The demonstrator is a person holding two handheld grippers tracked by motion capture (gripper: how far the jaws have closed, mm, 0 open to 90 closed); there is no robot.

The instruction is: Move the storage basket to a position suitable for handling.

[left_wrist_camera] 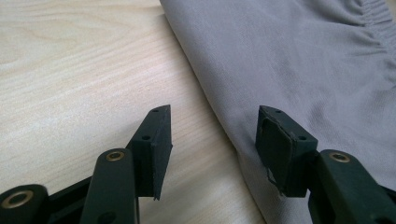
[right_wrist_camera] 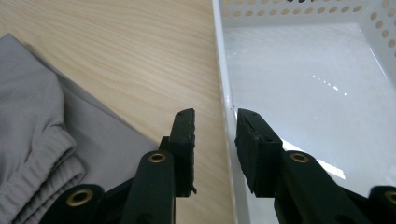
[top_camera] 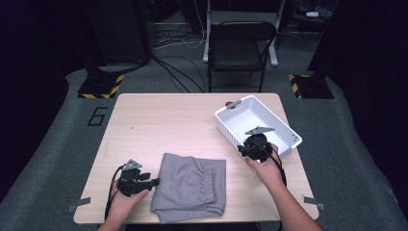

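A folded grey garment (top_camera: 190, 185) with an elastic waistband lies on the wooden table (top_camera: 159, 120) near its front edge. My left gripper (top_camera: 155, 182) rests just left of it, open, with its jaws over the cloth's left edge (left_wrist_camera: 303, 60) and bare wood between them (left_wrist_camera: 212, 126). A white perforated basket (top_camera: 227, 131) stands at the right, empty inside. My right gripper (top_camera: 244, 146) is at the basket's near corner. Its jaws (right_wrist_camera: 215, 123) straddle the basket's side wall (right_wrist_camera: 224, 70), with a gap showing on the outer side. The garment's corner (right_wrist_camera: 42, 135) lies to its left.
A black folding chair (top_camera: 240, 48) stands beyond the table's far edge, with cables on the floor beside it. Yellow-black striped stand bases (top_camera: 101, 86) sit on the carpet at both far corners. Bare wood spans the table's far left half.
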